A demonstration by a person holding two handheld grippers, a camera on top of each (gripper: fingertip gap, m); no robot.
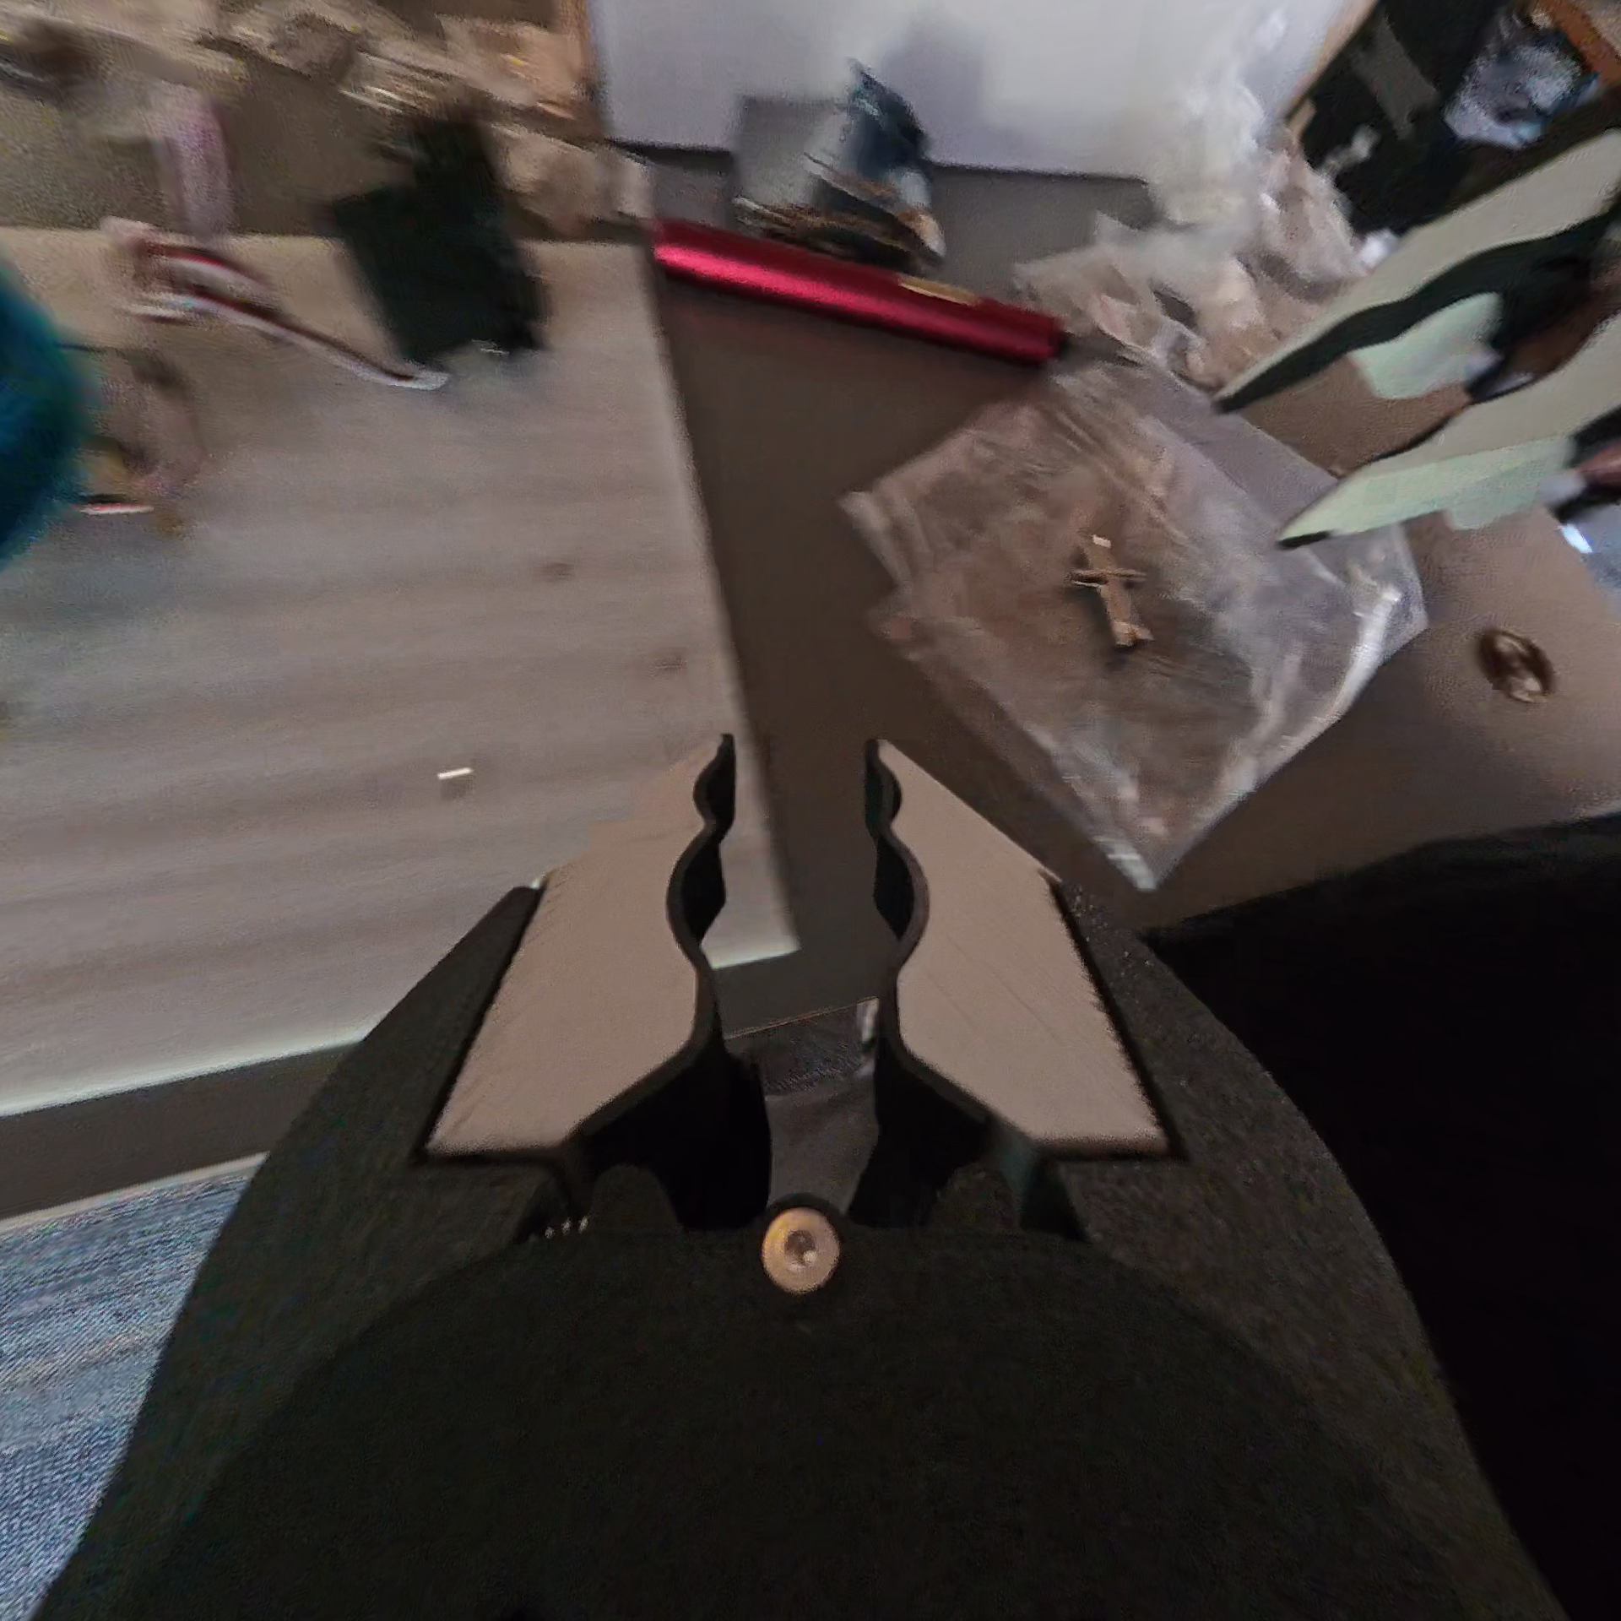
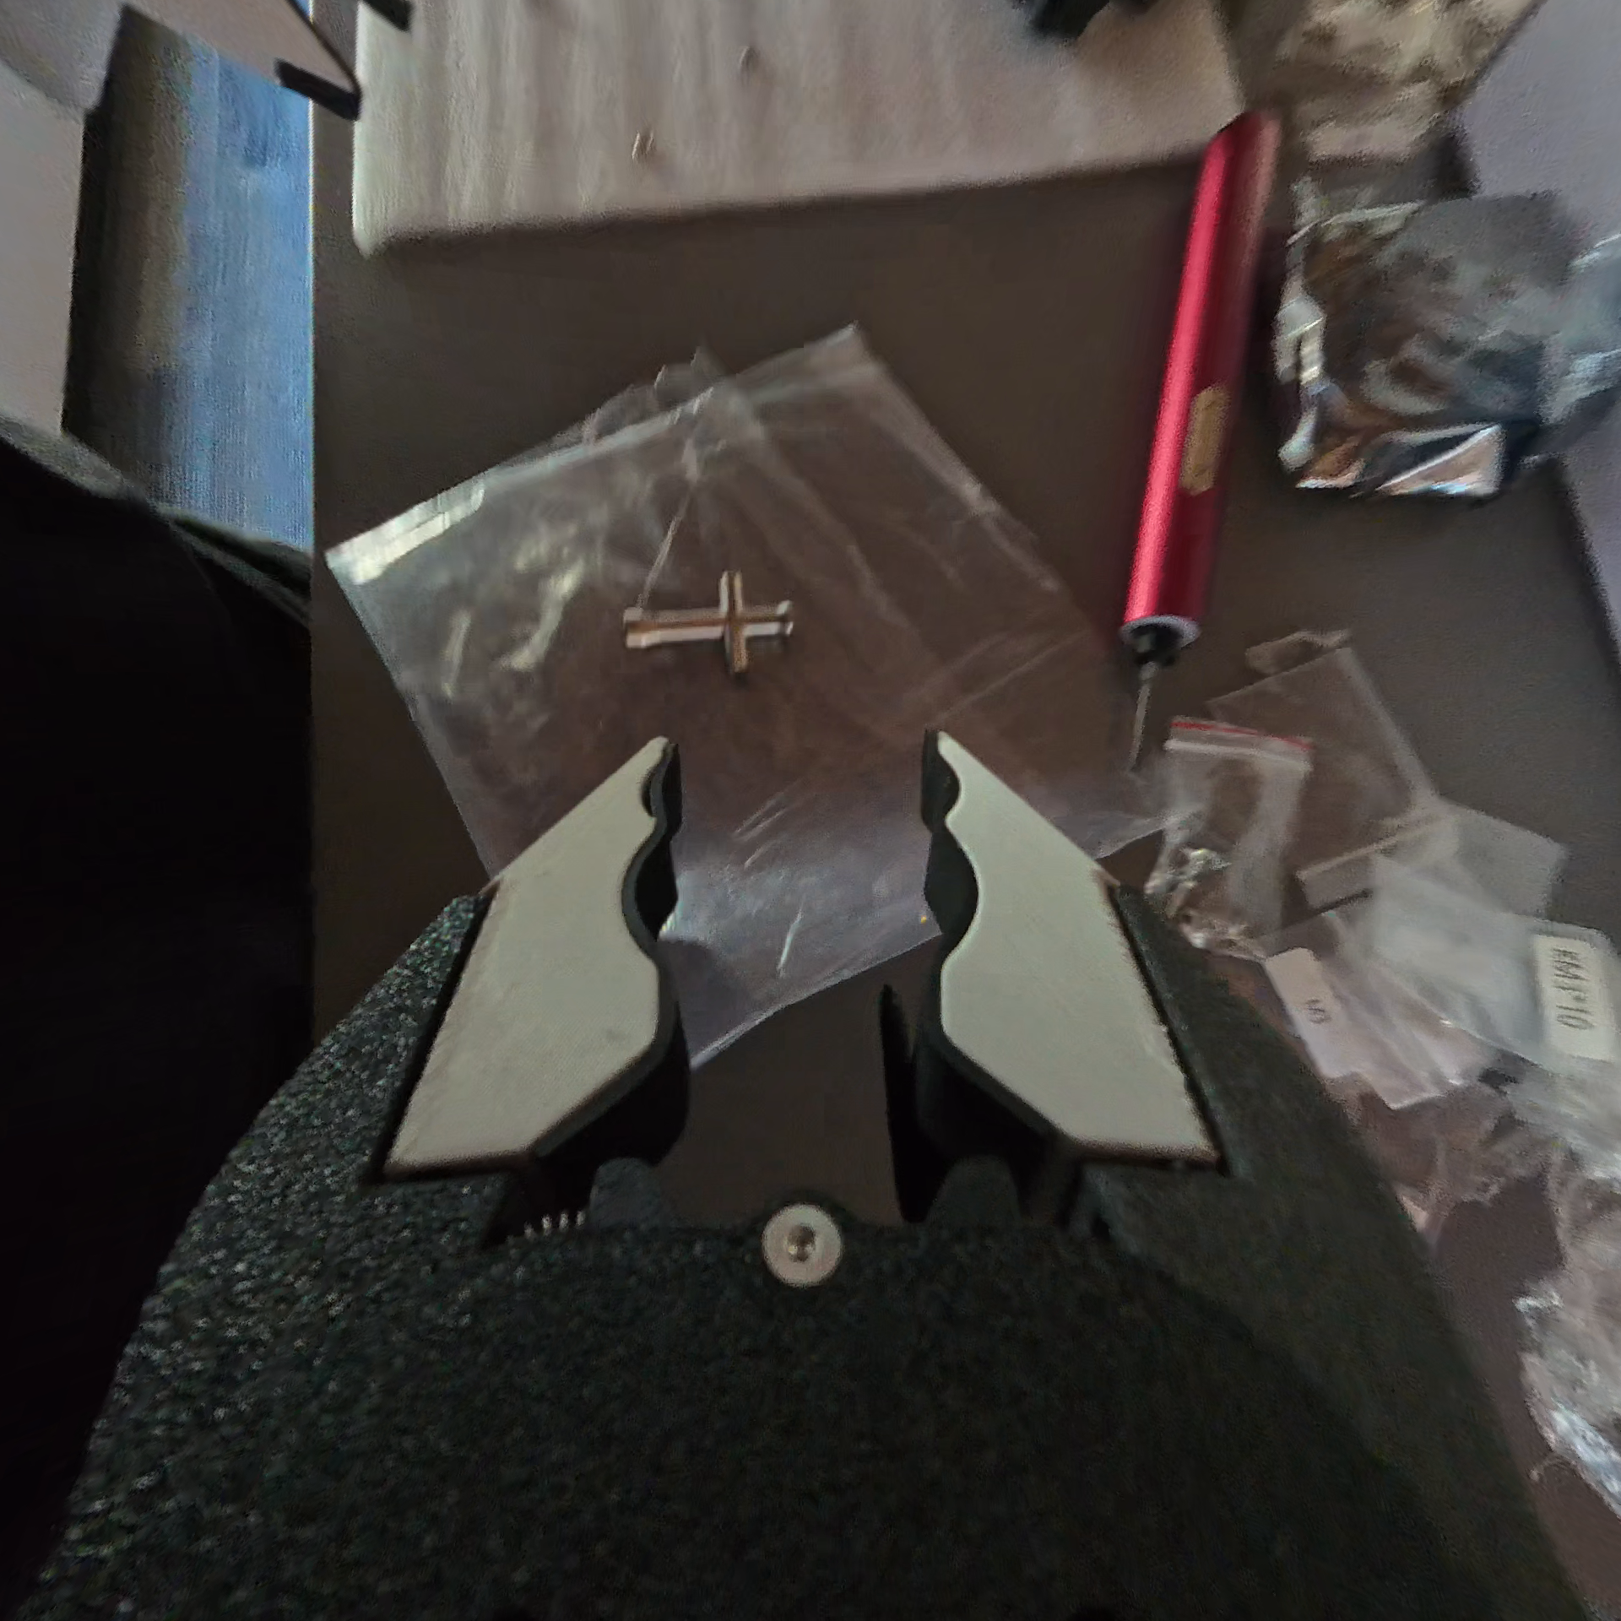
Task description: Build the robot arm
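A: Nearest the lens, right wrist view: right hand-held gripper (image 2: 800, 772), black pebbled body, pale finger plates, spread wide, pinching nothing, hovering over near edge of clear plastic bag (image 2: 702, 614).

B: Noted. Contents of bag?

A: Small metal cross-shaped piece (image 2: 715, 624), lying on or in bag, just beyond fingertips, not touched. Cannot tell whether inside or on top.

B: Surface underneath?

A: Dark brown desk (image 2: 526, 316). Bag flat on it, somewhat crumpled.

B: Items to the right?

A: Red screwdriver (image 2: 1193, 421), slim cylinder, thin bit at near end, lying beside bag, tip near bag's right edge. Heap of small clear packets (image 2: 1316, 842), one with red seal strip, near right finger. Crumpled silvery foil bag (image 2: 1421, 351) beyond screwdriver.

B: Left wrist view?

A: Left hand-held gripper (image 1: 798, 763), same build, fingers parted with narrow gap, holding nothing, poised over desk (image 1: 789, 491) edge. Pale wood floor (image 1: 351, 658) to left, blue-grey carpet (image 1: 79, 1360) at lower left.

B: Same bag visible there?

A: Yes: clear plastic bag (image 1: 1140, 649) ahead and right of fingers, apart from them, cross-shaped piece (image 1: 1110, 592) at its middle. Right hand-held gripper (image 1: 1298, 474) seen entering from upper right, tips above bag's far corner, spread.

B: Remainder?

A: Red screwdriver (image 1: 842, 281) at desk's far end. Round metal fitting (image 1: 1516, 665) set in desk beside bag. Background heavily blurred; dark shapes and clutter not identifiable.
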